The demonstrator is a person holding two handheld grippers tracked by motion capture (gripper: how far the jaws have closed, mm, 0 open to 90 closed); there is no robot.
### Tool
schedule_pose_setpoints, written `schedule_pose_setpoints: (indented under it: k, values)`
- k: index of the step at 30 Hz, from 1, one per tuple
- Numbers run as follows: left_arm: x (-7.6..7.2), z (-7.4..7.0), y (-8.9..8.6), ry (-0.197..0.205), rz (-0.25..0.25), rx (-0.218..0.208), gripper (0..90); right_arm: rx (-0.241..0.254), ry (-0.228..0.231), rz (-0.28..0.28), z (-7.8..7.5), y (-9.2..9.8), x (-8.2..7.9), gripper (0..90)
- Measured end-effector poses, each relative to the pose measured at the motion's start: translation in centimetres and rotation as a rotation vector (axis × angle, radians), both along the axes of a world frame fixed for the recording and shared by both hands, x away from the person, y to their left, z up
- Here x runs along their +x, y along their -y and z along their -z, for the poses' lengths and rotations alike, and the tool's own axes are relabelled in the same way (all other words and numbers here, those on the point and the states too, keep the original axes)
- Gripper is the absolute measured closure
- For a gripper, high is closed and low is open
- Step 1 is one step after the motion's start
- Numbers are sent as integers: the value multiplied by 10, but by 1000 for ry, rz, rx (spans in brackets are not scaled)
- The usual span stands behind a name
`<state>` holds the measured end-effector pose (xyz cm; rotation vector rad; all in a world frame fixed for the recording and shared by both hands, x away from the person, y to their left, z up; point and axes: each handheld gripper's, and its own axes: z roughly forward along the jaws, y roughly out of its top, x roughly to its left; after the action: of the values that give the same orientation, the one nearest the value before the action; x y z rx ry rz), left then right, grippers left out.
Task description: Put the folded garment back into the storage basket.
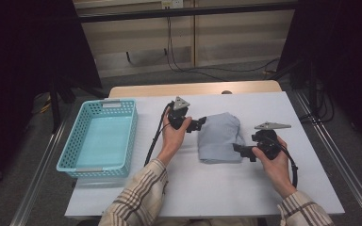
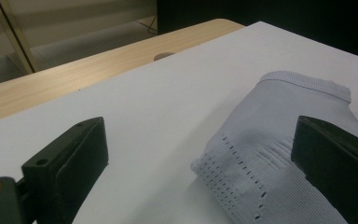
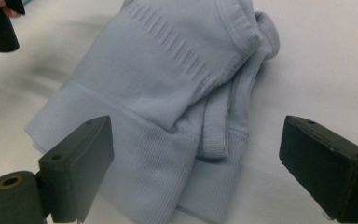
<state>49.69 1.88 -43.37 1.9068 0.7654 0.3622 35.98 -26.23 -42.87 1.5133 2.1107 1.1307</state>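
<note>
A folded pale blue-grey knit garment (image 1: 219, 138) lies in the middle of the white table top (image 1: 193, 188). My left gripper (image 1: 201, 123) is at the garment's upper left corner, pointing right, jaws open. In the left gripper view the garment (image 2: 270, 154) lies in front of the right jaw, and bare table lies between the jaws (image 2: 196, 163). My right gripper (image 1: 241, 151) is at the garment's lower right corner, pointing left, jaws wide apart. The right gripper view shows the folded cloth with its ribbed hem (image 3: 168, 93) ahead of and between the open jaws (image 3: 193, 163), not pinched.
A light blue plastic basket (image 1: 65, 155) stands at the table's left side, with nothing in it. A wooden strip (image 1: 136, 89) runs along the table's far edge. Cables lie on the floor beyond. A metal rail (image 1: 339, 155) borders the table's right side.
</note>
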Motion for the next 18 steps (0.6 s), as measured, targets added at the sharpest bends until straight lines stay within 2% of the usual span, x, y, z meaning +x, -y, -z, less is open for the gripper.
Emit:
schedule_pose_setpoints:
  k: [3,6,9,10,11,15,18]
  values:
    - [2,2,1,11,2,14,39,-9,-17,-26,3,-2,2,90]
    - [4,3,2,3,-7,8,41,-52,-28,-24,8,-5,6,74]
    - [6,4,3,-3,-12,9,41,-70,-67,-26,12,-8,8,71]
    - [6,4,3,-3,-9,10,41,-79,-65,-24,13,-8,9,78]
    - [5,5,4,-6,-12,7,39,-75,-73,-24,13,-8,9,103]
    - [5,7,5,-10,-1,25,39,-77,-53,-20,14,-7,9,189]
    - [3,5,5,12,16,39,42,-48,-66,-18,16,-4,9,227]
